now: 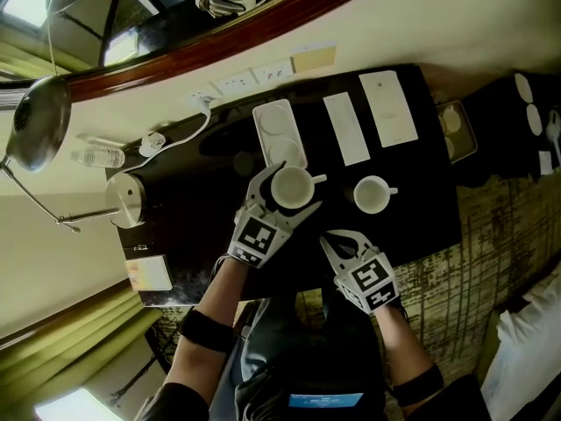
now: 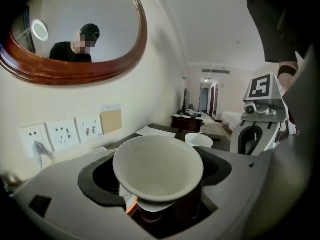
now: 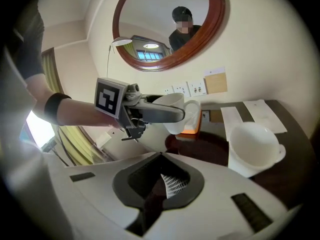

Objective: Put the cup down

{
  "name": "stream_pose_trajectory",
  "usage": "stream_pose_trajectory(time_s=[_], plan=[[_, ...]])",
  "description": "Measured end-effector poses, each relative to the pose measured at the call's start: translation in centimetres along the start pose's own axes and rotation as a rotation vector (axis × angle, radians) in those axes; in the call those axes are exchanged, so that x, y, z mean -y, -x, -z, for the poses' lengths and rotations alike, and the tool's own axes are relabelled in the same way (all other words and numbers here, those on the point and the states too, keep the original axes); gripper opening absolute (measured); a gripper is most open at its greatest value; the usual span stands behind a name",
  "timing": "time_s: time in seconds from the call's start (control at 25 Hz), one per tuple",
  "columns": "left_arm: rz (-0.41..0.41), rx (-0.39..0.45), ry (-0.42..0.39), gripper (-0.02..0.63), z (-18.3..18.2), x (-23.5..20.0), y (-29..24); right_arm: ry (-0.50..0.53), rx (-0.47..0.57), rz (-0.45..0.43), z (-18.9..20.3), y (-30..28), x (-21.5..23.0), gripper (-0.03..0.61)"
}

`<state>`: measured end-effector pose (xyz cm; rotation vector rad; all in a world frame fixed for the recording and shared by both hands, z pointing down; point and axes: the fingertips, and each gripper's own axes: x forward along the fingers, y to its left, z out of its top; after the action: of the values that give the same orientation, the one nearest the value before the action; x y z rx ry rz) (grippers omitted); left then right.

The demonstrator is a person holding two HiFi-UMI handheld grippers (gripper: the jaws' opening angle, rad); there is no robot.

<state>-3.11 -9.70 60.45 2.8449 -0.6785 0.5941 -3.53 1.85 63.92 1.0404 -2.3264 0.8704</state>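
Dark bench (image 1: 421, 191) with white tray (image 1: 279, 121). The left gripper (image 1: 289, 191), jaws wide, clamps a white cup (image 2: 157, 169) raised over the bench just beside the tray; the right gripper (image 3: 167, 184), jaws together, is empty. A second cup (image 1: 372, 195) stands on the bench nearby.

White cup (image 2: 157, 166) gripped in left tongs (image 2: 160, 184), second cup (image 2: 199, 140) beyond; oval mirror (image 2: 112, 29) above

Dark desk (image 1: 412, 202), white tray (image 1: 279, 130), narrow paper card (image 1: 347, 128), wider card (image 1: 389, 108), white cup (image 1: 372, 196)
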Motion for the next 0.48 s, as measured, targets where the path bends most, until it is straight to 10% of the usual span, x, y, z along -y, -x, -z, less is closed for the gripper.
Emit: stream_pose_trajectory(time_s=[0.48], plan=[[-0.052,0.014,-0.016,0.430,-4.5,-9.2,-1.8,0.163,0.058,-0.121,-10.7,-4.5,-3.7,0.002]])
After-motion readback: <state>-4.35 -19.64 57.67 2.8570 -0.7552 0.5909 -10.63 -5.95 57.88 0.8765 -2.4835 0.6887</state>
